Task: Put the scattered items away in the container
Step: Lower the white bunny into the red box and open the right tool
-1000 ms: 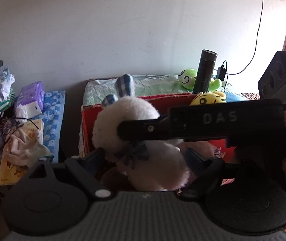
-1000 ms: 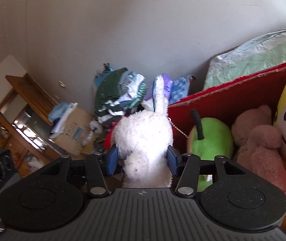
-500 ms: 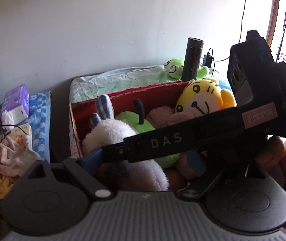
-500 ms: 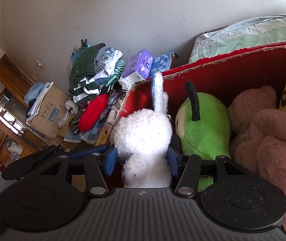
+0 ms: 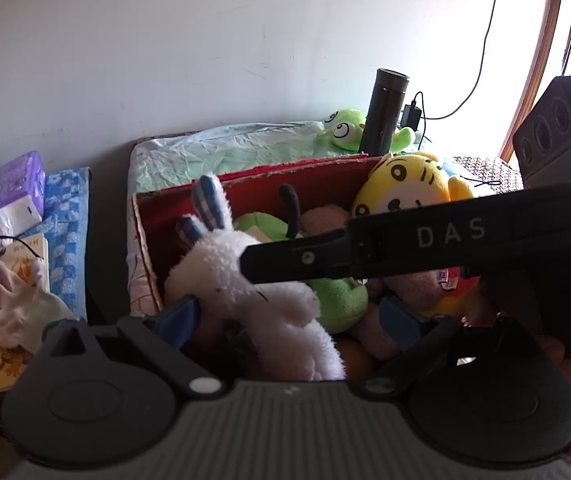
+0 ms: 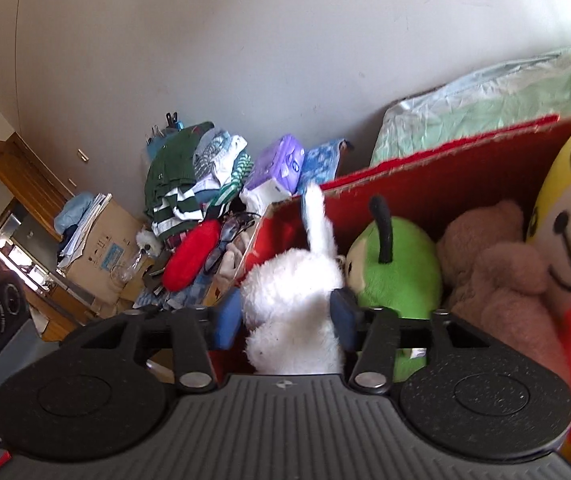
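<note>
A white plush rabbit point(image 5: 213, 264) with blue checked ears lies in the left end of the red cardboard box point(image 5: 253, 174), against a green apple plush point(image 6: 393, 276). My right gripper point(image 6: 285, 318) is closing, its blue pads pressing both sides of the rabbit point(image 6: 293, 280). In the left wrist view its black finger point(image 5: 405, 248) crosses over the rabbit. My left gripper point(image 5: 289, 314) is opening wide; the rabbit's body lies between its pads, which stand apart from it. A brown bear point(image 6: 497, 264) and a yellow tiger plush point(image 5: 401, 188) fill the box's right side.
Behind the box, a green frog plush point(image 5: 345, 128) and a black flask point(image 5: 383, 112) sit on a pale wrapped bundle. Left of the box lie a purple tissue pack point(image 5: 13, 184), white gloves point(image 5: 9, 308), a clothes pile point(image 6: 181, 176) and a red item point(image 6: 191, 256).
The rabbit went from above the box's left edge down into the box beside the green apple. The left pads spread wider off the rabbit. The right pads moved closer together on it.
</note>
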`<move>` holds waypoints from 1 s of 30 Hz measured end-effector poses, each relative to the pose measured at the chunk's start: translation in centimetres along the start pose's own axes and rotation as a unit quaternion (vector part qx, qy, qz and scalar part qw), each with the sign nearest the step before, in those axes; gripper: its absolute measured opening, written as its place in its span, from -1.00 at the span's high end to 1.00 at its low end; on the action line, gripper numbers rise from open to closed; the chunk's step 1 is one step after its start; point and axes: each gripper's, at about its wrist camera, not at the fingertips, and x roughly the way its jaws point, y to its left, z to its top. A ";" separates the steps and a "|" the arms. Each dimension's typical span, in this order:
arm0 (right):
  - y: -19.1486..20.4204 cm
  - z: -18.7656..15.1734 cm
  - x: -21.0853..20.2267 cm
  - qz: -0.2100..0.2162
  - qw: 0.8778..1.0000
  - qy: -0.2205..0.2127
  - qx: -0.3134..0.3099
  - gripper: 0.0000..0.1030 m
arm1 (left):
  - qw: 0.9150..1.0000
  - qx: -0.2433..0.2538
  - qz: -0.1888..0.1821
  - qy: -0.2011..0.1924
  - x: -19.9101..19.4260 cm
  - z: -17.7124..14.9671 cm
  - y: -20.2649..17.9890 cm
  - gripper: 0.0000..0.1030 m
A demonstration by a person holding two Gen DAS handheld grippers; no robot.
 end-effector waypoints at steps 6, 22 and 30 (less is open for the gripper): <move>-0.2 0.0 0.8 -0.007 1.000 0.015 0.009 0.59 | 1.000 0.015 0.007 0.003 0.6 -0.2 -0.7 -0.94; -0.9 -1.1 -1.4 -0.028 0.999 -0.014 0.043 0.44 | 0.999 -0.011 0.032 0.011 0.4 0.8 -1.5 -0.94; -2.2 -1.8 -4.6 -0.072 0.994 -0.053 0.061 0.44 | 0.996 -0.033 0.081 0.028 0.8 1.8 -3.3 -0.97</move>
